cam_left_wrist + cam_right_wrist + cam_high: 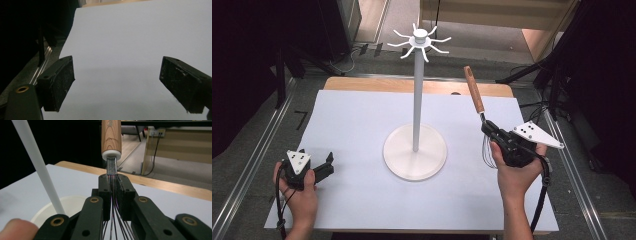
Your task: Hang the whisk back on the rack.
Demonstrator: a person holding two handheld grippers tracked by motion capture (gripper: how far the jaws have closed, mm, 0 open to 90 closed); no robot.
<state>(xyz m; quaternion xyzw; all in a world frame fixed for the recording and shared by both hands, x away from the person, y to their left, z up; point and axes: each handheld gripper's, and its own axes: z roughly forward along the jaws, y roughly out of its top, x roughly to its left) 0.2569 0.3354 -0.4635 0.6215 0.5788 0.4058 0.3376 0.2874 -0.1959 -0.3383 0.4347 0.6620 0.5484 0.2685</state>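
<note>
Right gripper (490, 131), right of centre in the high view, has its black jaws clamped tight on the thin dark wires of a whisk with a round, grained wooden handle (474, 90). Handle tilts up toward the upper middle of the frame; wire loops hang below the jaws, in front of the hand. In the right gripper view the flat metal neck and a white collar under the wood (111, 135) sit just above the closed pads, wire strands running down between them. Left gripper (323, 166), lower left of the high view, rests on the matte white sheet covering the table (362, 120); its jaws stand wide apart, nothing between them, pads (61, 83) scuffed and dusty. Centre of the frame: white hook stand (416, 100), slim smooth pole on a round disc base, curved prongs radiating from the top cap. Whisk is near it, not touching. Light wooden table edge (377, 85) shows beyond the sheet.
</note>
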